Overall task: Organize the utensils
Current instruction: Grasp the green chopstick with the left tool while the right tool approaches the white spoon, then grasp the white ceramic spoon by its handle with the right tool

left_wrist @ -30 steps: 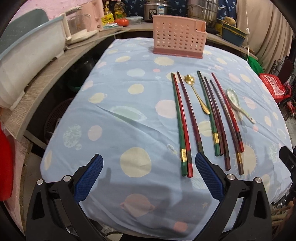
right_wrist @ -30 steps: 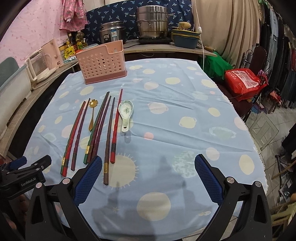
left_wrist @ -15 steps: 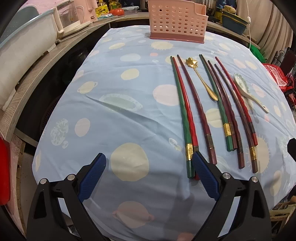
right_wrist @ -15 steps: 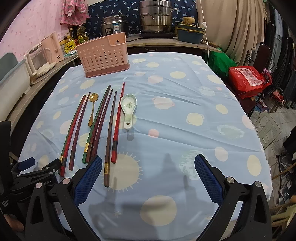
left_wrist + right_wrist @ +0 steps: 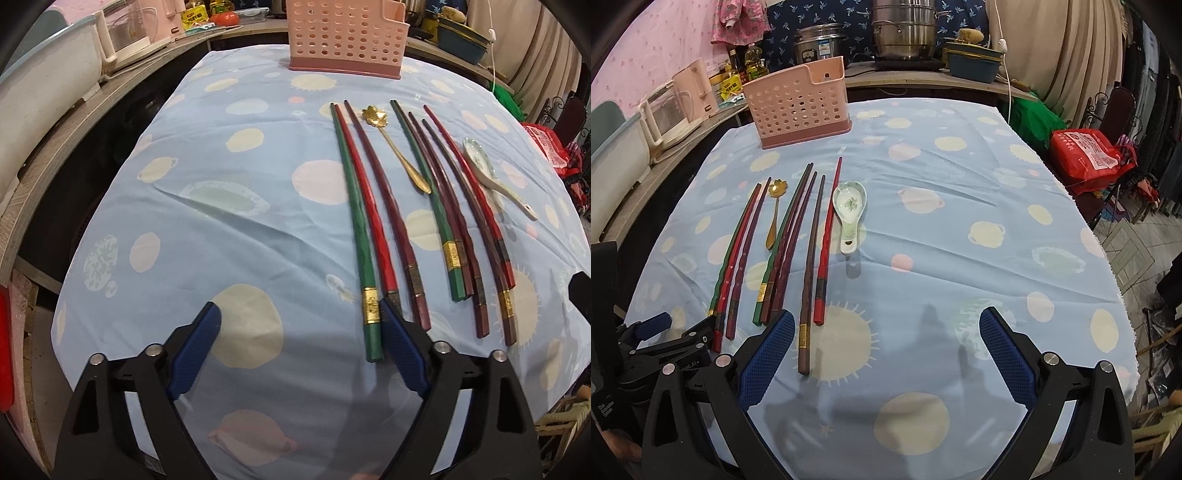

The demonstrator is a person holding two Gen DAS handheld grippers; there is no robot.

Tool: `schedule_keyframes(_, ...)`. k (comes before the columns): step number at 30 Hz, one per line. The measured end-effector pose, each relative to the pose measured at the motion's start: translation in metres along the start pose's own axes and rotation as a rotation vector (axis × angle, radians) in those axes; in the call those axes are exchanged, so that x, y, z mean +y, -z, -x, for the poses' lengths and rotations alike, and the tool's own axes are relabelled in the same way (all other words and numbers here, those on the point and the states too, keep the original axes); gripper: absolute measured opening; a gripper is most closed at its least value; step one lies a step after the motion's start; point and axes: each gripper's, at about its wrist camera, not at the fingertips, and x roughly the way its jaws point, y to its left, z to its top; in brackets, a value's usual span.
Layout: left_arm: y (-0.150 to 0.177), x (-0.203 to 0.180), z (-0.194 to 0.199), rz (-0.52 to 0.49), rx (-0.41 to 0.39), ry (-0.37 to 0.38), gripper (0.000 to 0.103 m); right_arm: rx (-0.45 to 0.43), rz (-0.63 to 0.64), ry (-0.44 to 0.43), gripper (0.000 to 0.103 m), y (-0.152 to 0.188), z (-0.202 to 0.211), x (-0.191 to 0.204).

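Left wrist view: left hand-held gripper (image 5: 299, 347), jaws spread wide, had advanced from a second earlier, when it hung short of the row. Its right finger (image 5: 402, 354) now met the butt ends of the green chopstick (image 5: 356, 221) and red chopstick (image 5: 364, 192). Remaining chopsticks, gold spoon (image 5: 397, 151) and ceramic spoon (image 5: 491, 177) lay ahead and rightward on the surface (image 5: 221, 221); pink holder (image 5: 345, 40) stood far ahead. Right hand-held gripper (image 5: 886, 354), likewise spread, held nothing. Judgement: first pickup imminent, nothing yet sorted.
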Motion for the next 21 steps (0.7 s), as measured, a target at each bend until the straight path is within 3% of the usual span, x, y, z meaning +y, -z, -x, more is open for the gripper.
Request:
schedule_keyframes(6, -0.003, -0.005, 0.004, -0.028, -0.008, 0.042, 0.045, 0.0, -0.001, -0.009, 0.096, -0.003, -0.004, 0.0)
schedule_keyframes(8, -0.004, -0.004, 0.005, -0.026, -0.009, 0.056, 0.024, 0.001, -0.005, -0.018, 0.096, -0.005, -0.005, 0.0)
schedule_keyframes(11, -0.007, 0.0, 0.004, -0.016, -0.002, 0.083, 0.008, -0.004, -0.002, -0.031, 0.091, -0.01, -0.008, 0.001)
schedule_keyframes(21, -0.02, 0.011, 0.003, 0.006, -0.006, 0.089, 0.007, 0.003, -0.025, -0.12, 0.059, -0.046, -0.036, 0.005)
